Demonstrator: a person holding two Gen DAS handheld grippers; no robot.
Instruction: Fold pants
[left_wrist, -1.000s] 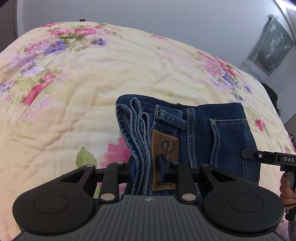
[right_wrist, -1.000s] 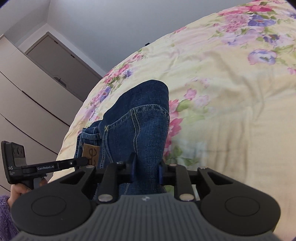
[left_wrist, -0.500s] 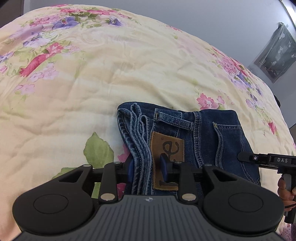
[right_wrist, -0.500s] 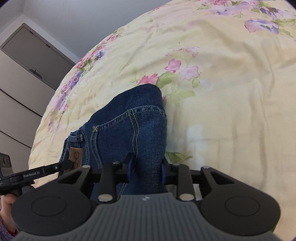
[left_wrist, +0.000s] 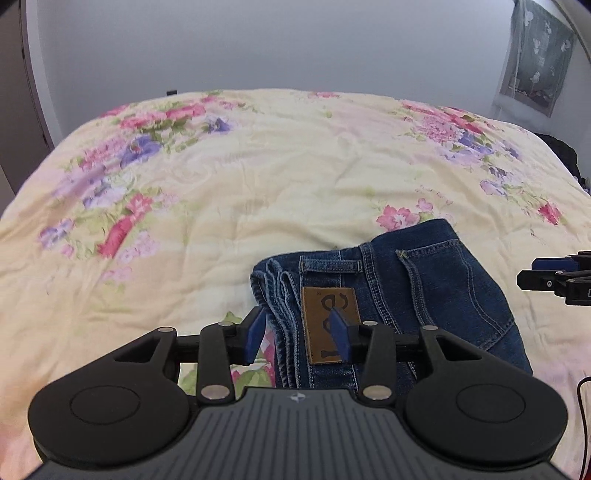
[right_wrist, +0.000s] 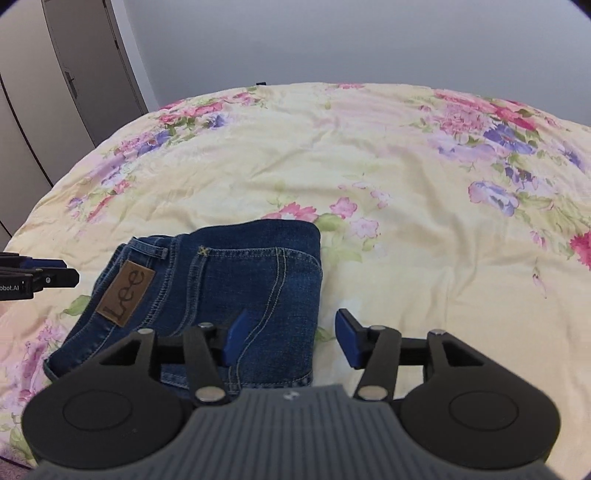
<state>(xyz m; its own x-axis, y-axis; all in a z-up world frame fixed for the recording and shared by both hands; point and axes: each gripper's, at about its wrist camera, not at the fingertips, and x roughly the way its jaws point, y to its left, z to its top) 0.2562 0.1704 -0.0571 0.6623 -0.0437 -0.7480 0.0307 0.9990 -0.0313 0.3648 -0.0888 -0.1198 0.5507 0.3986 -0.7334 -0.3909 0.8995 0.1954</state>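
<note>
Dark blue jeans (left_wrist: 413, 295) lie folded into a compact rectangle on the floral bed cover (left_wrist: 258, 177), brown leather patch (left_wrist: 330, 325) facing up. My left gripper (left_wrist: 301, 338) hovers over the waistband end, its jaws opening, blue pads clear of the denim. In the right wrist view the same jeans (right_wrist: 229, 280) lie flat. My right gripper (right_wrist: 291, 338) stands over their right folded edge, jaws opening, pads off the cloth. Each gripper shows at the other view's edge: the right gripper (left_wrist: 554, 278) and the left gripper (right_wrist: 37, 277).
The cream bed cover with pink and purple flowers (right_wrist: 406, 166) spreads wide beyond the jeans. Grey wardrobe doors (right_wrist: 74, 74) stand at the left. A grey-green wall hanging (left_wrist: 535, 55) is on the far wall at right.
Both grippers let go of the jeans, opened and drew back and up. The jeans now lie flat on the bed instead of being pinched at each end.
</note>
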